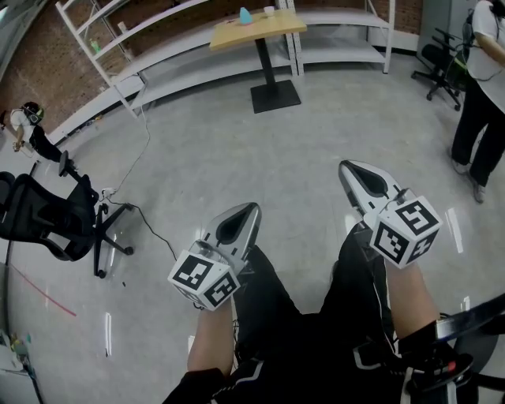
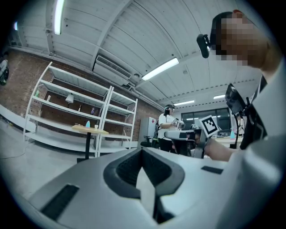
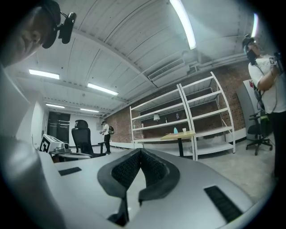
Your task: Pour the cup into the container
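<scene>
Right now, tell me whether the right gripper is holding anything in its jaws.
No, the right gripper has its jaws shut together with nothing between them.

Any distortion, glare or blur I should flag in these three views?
Head view: sharp, shelving bowed by the lens, lamp streaks on the floor. Left gripper view: fisheye, dark corners, ceiling lamp blown out. Right gripper view: likewise, ceiling tube glaring.

Small white cup [image 1: 269, 11], beside teal container [image 1: 245, 15], on wooden table [image 1: 233, 33]
</scene>
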Demonstrator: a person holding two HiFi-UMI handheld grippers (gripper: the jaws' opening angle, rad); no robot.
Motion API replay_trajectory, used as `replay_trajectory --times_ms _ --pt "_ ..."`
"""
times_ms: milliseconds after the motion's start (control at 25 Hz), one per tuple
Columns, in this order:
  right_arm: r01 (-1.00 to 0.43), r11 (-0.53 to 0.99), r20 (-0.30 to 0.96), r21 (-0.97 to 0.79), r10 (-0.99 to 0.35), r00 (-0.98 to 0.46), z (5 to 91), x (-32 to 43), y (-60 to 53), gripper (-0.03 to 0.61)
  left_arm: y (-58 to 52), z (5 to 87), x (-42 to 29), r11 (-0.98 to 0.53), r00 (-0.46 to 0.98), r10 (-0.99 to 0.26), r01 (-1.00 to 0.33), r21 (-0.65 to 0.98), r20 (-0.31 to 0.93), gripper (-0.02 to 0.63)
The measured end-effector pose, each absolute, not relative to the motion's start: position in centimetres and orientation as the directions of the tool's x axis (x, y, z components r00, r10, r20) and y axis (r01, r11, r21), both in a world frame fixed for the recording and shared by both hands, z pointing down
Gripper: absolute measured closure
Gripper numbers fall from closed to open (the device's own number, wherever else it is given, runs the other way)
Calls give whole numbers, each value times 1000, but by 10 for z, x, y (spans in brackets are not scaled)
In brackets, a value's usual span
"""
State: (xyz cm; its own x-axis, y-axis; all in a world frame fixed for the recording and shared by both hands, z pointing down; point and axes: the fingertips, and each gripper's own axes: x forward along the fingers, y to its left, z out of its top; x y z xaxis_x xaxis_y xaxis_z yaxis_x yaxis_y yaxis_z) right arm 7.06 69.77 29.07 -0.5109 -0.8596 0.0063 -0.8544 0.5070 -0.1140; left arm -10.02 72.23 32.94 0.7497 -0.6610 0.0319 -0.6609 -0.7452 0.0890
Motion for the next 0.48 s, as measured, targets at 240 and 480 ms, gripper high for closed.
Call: replay_trajectory --times_ms 240,480 --pt "-849 518 -10 -101 -854 -520 272 67 660 577 676 303 -107 -735 736 -677 -675 60 -7 612" --pt "-865 491 -16 -108 -870 -492 272 92 615 577 619 301 -74 -772 771 -636 -636 -12 24 612"
